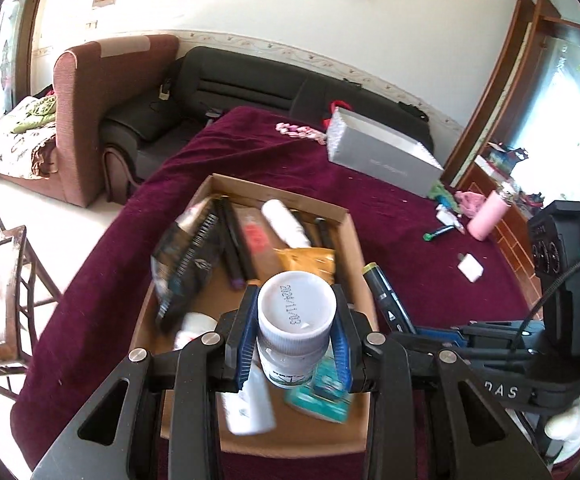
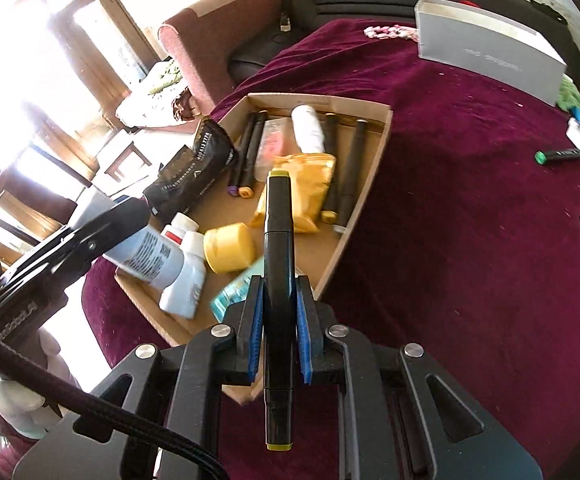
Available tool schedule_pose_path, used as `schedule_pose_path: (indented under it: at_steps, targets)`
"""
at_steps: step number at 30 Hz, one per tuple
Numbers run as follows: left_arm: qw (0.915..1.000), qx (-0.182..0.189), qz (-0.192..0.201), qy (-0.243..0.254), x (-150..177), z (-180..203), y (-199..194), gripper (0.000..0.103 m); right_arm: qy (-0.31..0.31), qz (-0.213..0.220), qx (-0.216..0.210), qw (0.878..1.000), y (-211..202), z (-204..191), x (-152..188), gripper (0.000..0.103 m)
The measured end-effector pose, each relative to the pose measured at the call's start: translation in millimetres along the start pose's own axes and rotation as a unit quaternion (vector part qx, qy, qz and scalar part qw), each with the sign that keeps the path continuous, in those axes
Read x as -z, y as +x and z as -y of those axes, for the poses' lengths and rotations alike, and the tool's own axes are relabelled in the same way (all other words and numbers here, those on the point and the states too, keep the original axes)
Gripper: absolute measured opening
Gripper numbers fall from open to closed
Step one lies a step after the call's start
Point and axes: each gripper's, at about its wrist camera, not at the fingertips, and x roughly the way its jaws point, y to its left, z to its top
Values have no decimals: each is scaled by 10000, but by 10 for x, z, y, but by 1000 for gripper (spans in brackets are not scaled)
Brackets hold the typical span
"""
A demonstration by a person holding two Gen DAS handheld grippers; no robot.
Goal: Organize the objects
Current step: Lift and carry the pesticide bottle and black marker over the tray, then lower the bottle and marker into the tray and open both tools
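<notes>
The left gripper [image 1: 296,320] clamps a white pill bottle [image 1: 294,316] by its ribbed cap, held above the near end of the cardboard box [image 1: 342,224] on the maroon tablecloth [image 1: 410,220]. The right gripper [image 2: 277,332] pinches a black marker [image 2: 277,280] with yellow ends, over the box's near edge. Inside lie markers, a yellow pouch [image 2: 310,184], and what seems a dark snack packet [image 2: 193,172]
</notes>
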Motion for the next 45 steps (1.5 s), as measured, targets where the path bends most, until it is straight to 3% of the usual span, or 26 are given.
schedule_pose_path:
  at_steps: [22,36,45]
  targets:
    - [9968,-334,-691,218,-295,-334,771,28,127,-445,96,9989,834,-116,-403,13]
    - [9960,-363,-802,150,-364,-393,1018,28,-118,-391,339,9986,967,-199,-469,14]
    - [9971,-218,-725,-35,-455,-405,1055,43,-163,-277,495,9983,962,-191,-453,18]
